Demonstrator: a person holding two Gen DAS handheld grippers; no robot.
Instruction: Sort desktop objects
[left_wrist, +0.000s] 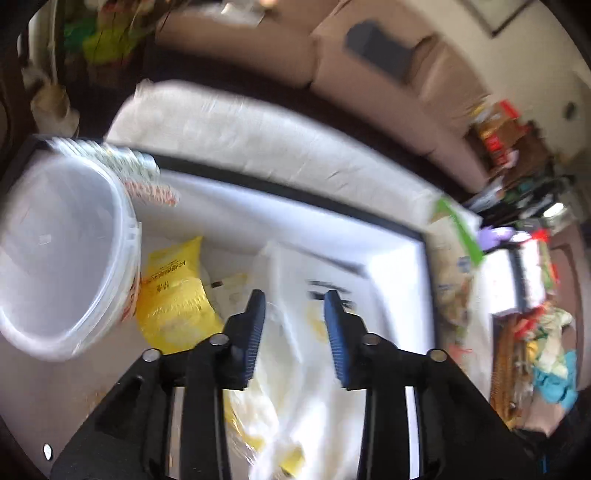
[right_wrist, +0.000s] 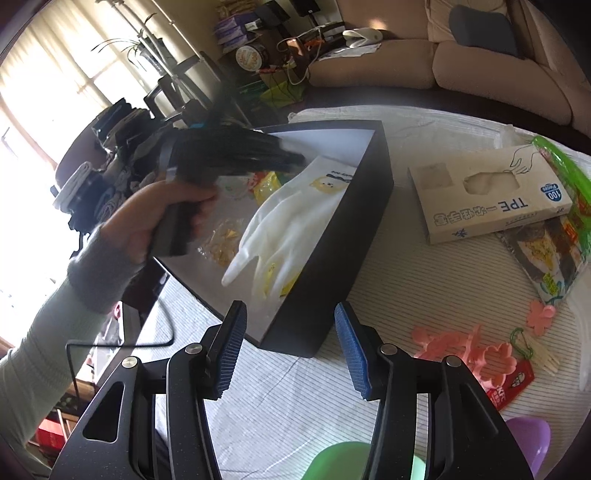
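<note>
A black box (right_wrist: 354, 206) with a white inside stands on the striped tablecloth. In it lie a white rubber glove (right_wrist: 280, 225), yellow packets (left_wrist: 173, 295) and a clear round tub (left_wrist: 62, 258). My left gripper (left_wrist: 295, 314) is open above the glove (left_wrist: 295, 354) inside the box; the view is blurred. It also shows in the right wrist view (right_wrist: 291, 158), held by a hand over the box. My right gripper (right_wrist: 288, 332) is open and empty, just in front of the box's near corner.
Right of the box lie a TPE glove carton (right_wrist: 487, 195), a green-edged food bag (right_wrist: 554, 243), pink flower clips (right_wrist: 480, 350), a red KFC packet (right_wrist: 513, 384), and green (right_wrist: 340, 461) and purple (right_wrist: 528, 439) plastic pieces. A beige sofa (right_wrist: 480, 55) stands behind.
</note>
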